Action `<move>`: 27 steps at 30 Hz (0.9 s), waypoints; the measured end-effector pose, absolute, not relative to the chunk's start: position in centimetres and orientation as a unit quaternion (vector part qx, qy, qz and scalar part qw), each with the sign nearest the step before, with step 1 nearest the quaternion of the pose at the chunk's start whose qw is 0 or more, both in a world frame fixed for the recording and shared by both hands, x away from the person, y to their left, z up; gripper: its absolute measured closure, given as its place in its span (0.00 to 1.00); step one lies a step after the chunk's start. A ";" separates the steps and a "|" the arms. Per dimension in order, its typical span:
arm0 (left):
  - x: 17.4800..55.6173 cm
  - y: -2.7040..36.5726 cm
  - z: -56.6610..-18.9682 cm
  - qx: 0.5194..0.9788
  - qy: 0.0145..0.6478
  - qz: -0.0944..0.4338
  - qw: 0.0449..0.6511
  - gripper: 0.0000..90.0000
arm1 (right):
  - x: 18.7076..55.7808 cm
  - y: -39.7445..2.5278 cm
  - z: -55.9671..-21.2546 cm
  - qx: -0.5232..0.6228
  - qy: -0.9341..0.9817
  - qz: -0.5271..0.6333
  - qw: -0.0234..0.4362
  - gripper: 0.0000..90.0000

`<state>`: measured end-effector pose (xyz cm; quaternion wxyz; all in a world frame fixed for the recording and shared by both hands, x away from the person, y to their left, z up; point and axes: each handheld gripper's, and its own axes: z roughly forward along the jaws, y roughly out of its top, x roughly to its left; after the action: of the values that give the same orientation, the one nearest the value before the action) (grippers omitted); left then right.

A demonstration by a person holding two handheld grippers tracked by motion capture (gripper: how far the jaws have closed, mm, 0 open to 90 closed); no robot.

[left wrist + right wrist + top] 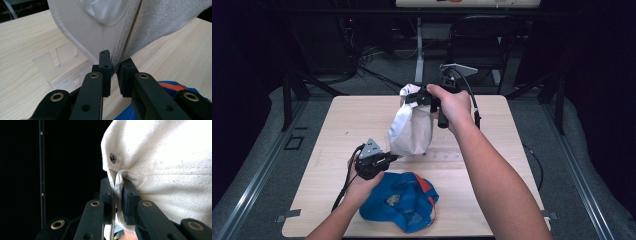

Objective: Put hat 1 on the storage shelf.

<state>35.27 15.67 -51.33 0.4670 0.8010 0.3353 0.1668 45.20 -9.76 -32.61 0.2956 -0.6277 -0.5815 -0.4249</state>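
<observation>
While the pale wooden table stands on a grey floor in a dark room, with a black chair behind it, a cream-white cap hangs upright over its middle. It is stitched cloth with a small metal eyelet. The right gripper pinches its top fold tight; the left gripper, jaws narrowly parted, closes around its bottom brim edge. Nearer the person lies a blue-and-orange cap, beside a clear plastic stand.

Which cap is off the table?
The cream fabric cap, held up by the right gripper; the blue-and-orange cap lies flat on the table.
</observation>
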 end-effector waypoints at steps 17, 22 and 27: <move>34.7 16.8 -53.8 0.740 0.407 0.134 0.518 0.93 | 45.3 -9.7 -34.8 -0.636 -0.591 -0.404 0.290 0.91; 34.8 17.2 -54.3 0.730 0.423 0.119 0.524 0.93 | 45.3 -9.7 -35.6 -0.639 -0.594 -0.393 0.290 0.91; 34.6 16.5 -55.1 0.757 0.412 0.134 0.489 0.93 | 45.3 -9.7 -36.4 -0.645 -0.596 -0.384 0.286 0.91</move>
<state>34.62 16.48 -55.09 0.4889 0.7569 0.4125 0.1340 45.29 -9.72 -36.39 0.2858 -0.6449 -0.5958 -0.3841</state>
